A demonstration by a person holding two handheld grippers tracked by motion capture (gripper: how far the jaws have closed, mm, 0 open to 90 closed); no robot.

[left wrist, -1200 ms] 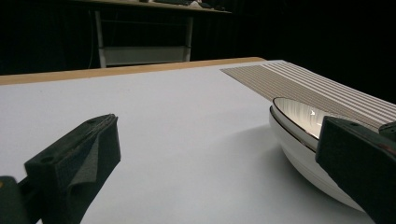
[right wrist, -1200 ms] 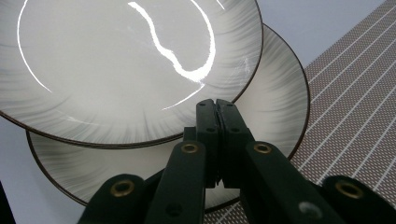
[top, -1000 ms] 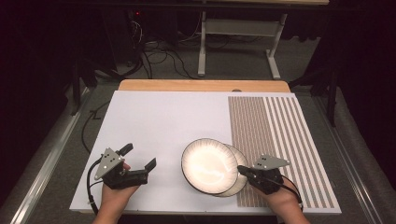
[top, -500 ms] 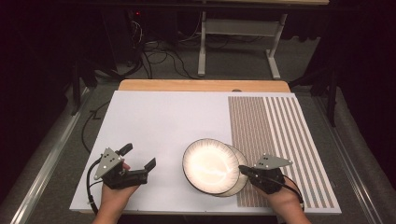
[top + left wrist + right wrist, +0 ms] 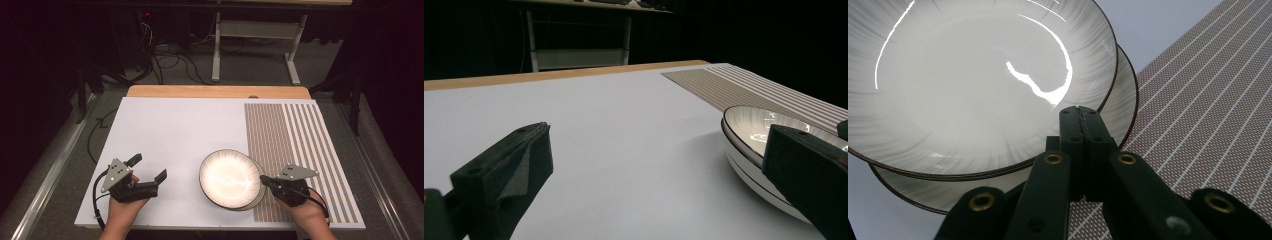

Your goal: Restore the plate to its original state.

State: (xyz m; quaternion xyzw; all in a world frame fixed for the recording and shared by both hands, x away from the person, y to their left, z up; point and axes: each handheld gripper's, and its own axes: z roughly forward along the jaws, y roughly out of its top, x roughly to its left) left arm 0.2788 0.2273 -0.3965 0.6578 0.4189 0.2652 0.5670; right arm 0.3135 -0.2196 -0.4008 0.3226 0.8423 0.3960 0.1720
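Two white plates with dark rims lie stacked at the near middle of the white board (image 5: 170, 130). The top plate (image 5: 227, 177) (image 5: 973, 80) sits slightly left of the lower plate (image 5: 1122, 95). My right gripper (image 5: 262, 179) (image 5: 1080, 109) is shut, its jaws pressed together side by side. Its tips reach over the top plate's right rim with nothing between them. My left gripper (image 5: 149, 166) (image 5: 658, 130) is held low at the near left, open and empty. In the left gripper view the stacked plates (image 5: 751, 127) lie beyond its right jaw.
A brown striped mat (image 5: 295, 140) covers the board's right side, and the lower plate overlaps its left edge. A wooden strip (image 5: 215, 91) runs along the far edge. Beyond it are cables and a metal table frame (image 5: 255, 35) on the floor.
The top plate has shifted slightly to the right, lying more squarely over the lower plate and reflecting less glare. The right gripper's tips eased right with it. The left gripper has not moved.
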